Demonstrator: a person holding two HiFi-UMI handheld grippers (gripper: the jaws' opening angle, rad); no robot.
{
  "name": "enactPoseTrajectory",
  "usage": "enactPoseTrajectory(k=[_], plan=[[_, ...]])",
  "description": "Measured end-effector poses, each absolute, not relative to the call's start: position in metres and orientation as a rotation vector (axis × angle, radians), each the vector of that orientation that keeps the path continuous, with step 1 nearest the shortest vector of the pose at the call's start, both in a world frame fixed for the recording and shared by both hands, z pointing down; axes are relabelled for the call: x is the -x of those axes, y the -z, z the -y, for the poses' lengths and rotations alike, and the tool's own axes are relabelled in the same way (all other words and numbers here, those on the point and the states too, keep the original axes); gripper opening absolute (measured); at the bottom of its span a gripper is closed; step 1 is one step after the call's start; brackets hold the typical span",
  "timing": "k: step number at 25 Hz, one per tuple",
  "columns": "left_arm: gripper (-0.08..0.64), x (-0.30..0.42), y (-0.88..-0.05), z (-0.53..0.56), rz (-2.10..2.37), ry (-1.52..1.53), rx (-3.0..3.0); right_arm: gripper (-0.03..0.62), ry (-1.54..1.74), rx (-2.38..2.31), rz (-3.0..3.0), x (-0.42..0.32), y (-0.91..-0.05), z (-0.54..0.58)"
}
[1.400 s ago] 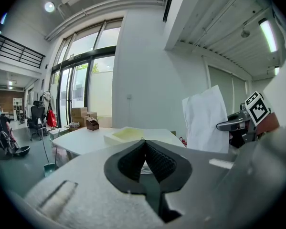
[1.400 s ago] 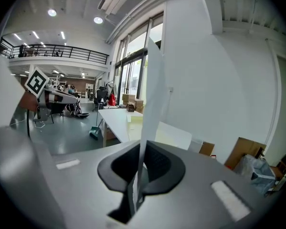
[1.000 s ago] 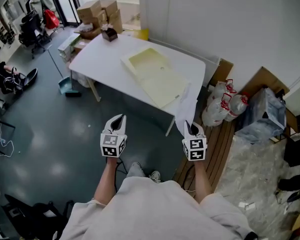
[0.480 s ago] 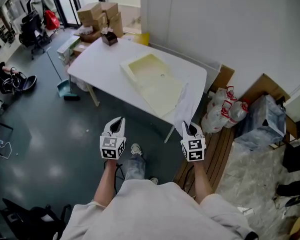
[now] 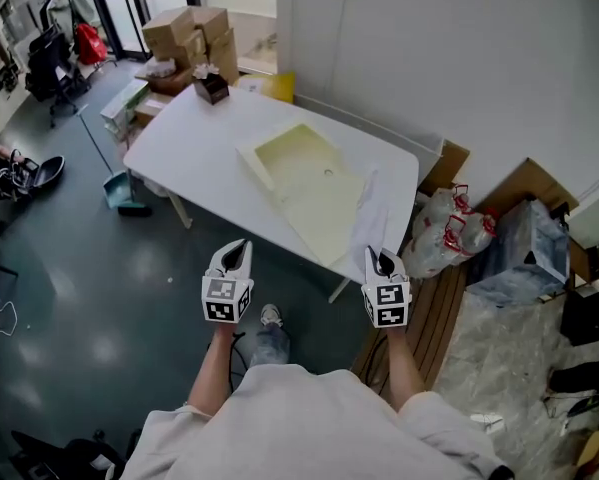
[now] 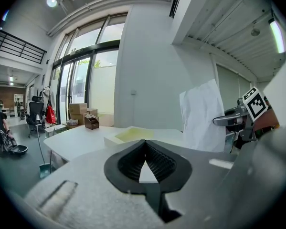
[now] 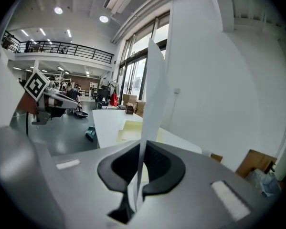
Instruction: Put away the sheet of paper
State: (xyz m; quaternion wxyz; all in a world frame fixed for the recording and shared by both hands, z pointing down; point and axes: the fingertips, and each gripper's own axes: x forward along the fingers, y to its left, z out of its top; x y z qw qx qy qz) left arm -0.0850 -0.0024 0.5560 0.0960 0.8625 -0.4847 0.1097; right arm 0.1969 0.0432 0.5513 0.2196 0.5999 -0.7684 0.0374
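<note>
Short of the desk (image 5: 199,138), the left gripper (image 5: 241,247) hangs over the floor in front of the desk's near edge. Its fingers (image 6: 128,162) are clenched tip to tip with nothing between them.

Level with it, off the desk's near right corner, the right gripper (image 5: 379,259) has its fingers (image 7: 167,168) clamped on the bottom edge of the sheet (image 7: 151,94). The sheet stands upright from them, edge-on to that gripper's camera. From the head view its upper part shows against the desk's near right corner. It is in the air, not lying on the desk.

On the desk, just left of where the sheet shows, a pale yellow tray (image 5: 309,183) lies slantwise across the desk's right half. A small brown box (image 5: 211,86) stands at the desk's far left corner.

On the floor left of the desk rests a dustpan (image 5: 119,190) with a long handle. Right of the desk, plastic bags (image 5: 449,230) are heaped. Beyond the desk's far end, cartons (image 5: 184,33) are stacked.
</note>
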Motion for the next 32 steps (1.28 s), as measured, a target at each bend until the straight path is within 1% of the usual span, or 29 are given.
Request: enactPoseTrajectory(k=[14,21,32], plan=[[0.0,0.118,-0.543,0.158,1.373,-0.276,-2.591,0.002,-0.074,-1.674,2.063,-0.16,-0.531,0.094],[0.0,0.138,-0.542,0.214,1.368,-0.272,-2.602,0.002,-0.046,-1.688,2.059,-0.14,-0.523,0.149],[0.001,0.14,-0.542,0.272,1.314,-0.287,-2.646,0.002,-0.035,-1.721,2.046,-0.128,-0.521,0.201]])
